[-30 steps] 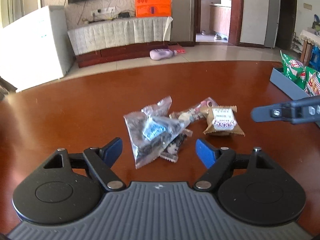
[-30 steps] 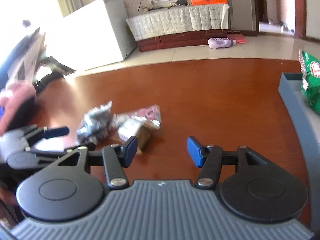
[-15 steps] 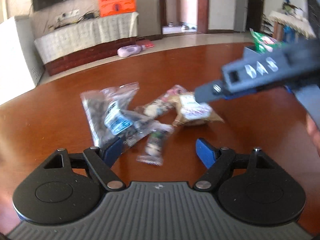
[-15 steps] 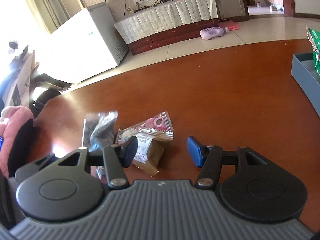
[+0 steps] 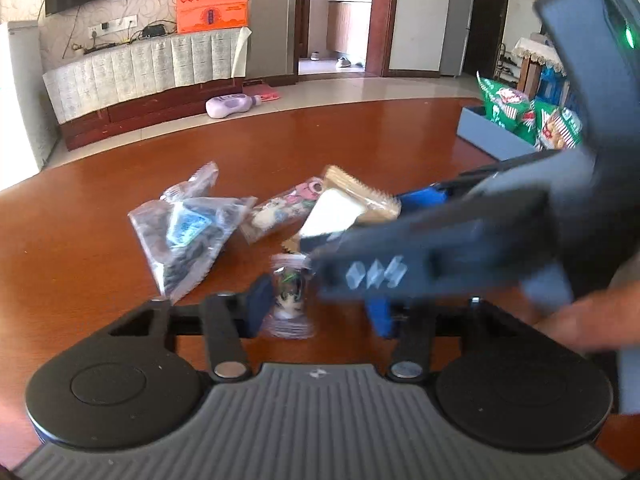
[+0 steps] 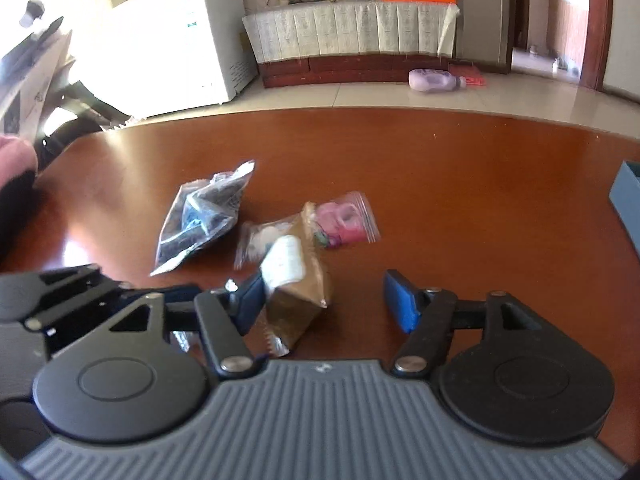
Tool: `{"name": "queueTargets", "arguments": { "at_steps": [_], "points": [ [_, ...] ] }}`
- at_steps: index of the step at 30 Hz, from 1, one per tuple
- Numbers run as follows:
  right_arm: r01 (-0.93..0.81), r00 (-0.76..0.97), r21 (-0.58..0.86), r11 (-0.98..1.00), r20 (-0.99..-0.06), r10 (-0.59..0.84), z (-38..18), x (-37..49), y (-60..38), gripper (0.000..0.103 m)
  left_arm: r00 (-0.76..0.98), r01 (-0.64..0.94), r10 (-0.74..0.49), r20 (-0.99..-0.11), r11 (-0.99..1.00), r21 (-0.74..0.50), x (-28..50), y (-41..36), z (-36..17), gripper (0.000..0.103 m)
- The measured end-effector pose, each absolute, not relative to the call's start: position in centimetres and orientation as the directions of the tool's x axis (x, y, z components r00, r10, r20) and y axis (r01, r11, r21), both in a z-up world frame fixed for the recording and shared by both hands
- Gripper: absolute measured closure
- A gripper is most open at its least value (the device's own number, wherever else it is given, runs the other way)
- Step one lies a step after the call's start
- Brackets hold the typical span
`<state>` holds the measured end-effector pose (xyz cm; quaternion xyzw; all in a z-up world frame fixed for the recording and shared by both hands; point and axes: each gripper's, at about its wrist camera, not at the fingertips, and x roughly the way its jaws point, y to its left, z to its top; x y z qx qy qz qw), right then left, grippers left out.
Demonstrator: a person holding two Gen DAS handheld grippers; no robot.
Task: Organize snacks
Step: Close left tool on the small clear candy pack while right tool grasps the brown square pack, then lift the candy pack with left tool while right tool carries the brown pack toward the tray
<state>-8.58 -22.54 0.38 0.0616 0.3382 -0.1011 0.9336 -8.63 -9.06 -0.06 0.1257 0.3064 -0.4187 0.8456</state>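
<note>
We have both grippers down over the loose pile near the middle of the table. Our left gripper has just been closing, and a small clear packet stands between its pads; the left pad touches it, but the right pad is partly hidden, so we cannot tell whether the pinch is made. Our right gripper has just been opening, fingers spread wide, with the brown packet between them, close against the left pad and well clear of the right one. So nothing is pinched there yet.

How far along? We would judge it partly done. The grey-blue tray at the right edge of the table already holds green snack bags: we count three, though the right gripper's body covers part of the tray and more may sit behind it.

Left on the table, we count four packets: the clear bag with dark contents towards the left, the pink-printed packet in the middle, the brown packet just beside it, and the small clear one at our left gripper. All four have yet to reach the tray, and we would guess these two go first.
</note>
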Motion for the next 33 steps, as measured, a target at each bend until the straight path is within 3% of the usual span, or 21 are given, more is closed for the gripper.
{"name": "queueTargets", "arguments": {
  "at_steps": [1, 4, 6, 7, 22, 29, 33],
  "points": [
    [0.218, 0.751, 0.027, 0.976, -0.643, -0.15, 0.3, -8.6, -22.4, 0.034, 0.461, 0.784, -0.633, -0.622, 0.619, -0.049, -8.5, -9.1, 0.0, 0.061],
    [0.188, 0.759, 0.031, 0.982, -0.639, -0.125, 0.4, -8.8, -23.1, 0.042, 0.452, 0.779, -0.646, -0.615, 0.622, -0.082, -8.2, -8.9, 0.0, 0.069],
    [0.174, 0.755, 0.031, 0.984, -0.646, -0.112, 0.7, -9.0, -23.8, 0.06, 0.439, 0.778, -0.659, -0.611, 0.619, -0.107, -8.2, -8.9, -0.1, 0.074],
    [0.17, 0.752, 0.027, 0.985, -0.65, -0.111, 0.8, -9.1, -23.8, 0.064, 0.441, 0.775, -0.658, -0.61, 0.622, -0.111, -8.2, -9.0, -0.1, 0.078],
    [0.104, 0.68, -0.001, 0.995, -0.73, -0.072, 2.6, -14.4, -26.0, 0.067, 0.438, 0.819, -0.657, -0.614, 0.573, -0.028, -12.5, -12.7, -0.4, 0.079],
    [0.047, 0.638, -0.064, 0.997, -0.766, -0.079, 3.0, -20.0, -26.2, 0.068, 0.499, 0.764, -0.596, -0.629, 0.645, -0.006, -14.0, -14.3, -0.4, 0.079],
    [0.081, 0.635, -0.027, 0.996, -0.769, -0.073, 2.2, -22.2, -26.7, 0.068, 0.557, 0.709, -0.539, -0.632, 0.704, 0.025, -15.0, -15.2, -0.3, 0.079]
  ]
}}
